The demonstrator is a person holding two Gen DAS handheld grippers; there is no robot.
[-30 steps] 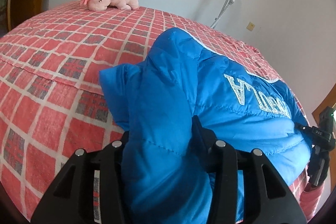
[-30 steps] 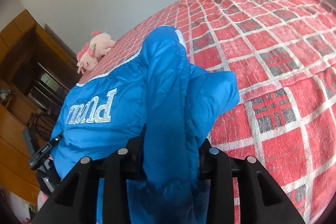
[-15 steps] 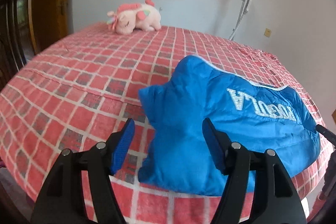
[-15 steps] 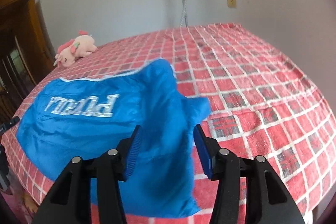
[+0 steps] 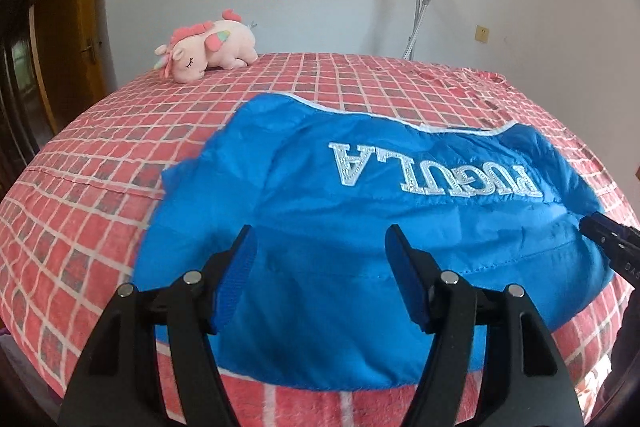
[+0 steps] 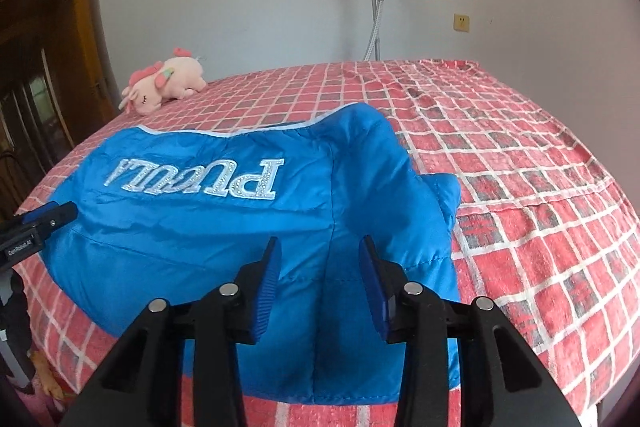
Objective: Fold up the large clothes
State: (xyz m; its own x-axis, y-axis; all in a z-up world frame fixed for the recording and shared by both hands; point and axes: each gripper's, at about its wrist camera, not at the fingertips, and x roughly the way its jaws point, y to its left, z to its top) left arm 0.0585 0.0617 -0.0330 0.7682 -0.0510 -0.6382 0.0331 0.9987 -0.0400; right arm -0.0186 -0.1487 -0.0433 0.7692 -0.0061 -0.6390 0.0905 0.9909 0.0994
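Blue jacket [image 5: 360, 227] lies folded on the bed [image 5: 80, 187]; both grippers' jaws gape, holding nothing; right jaws just narrowed.

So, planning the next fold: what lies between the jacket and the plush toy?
Only bare checked bedspread between jacket and toy, in both views.

Both grippers, the left gripper [image 5: 320, 281] and the right gripper [image 6: 319, 285], now stand back with empty jaws; the blue jacket [image 5: 360, 227], released, lies folded on the bed [image 5: 100, 187].
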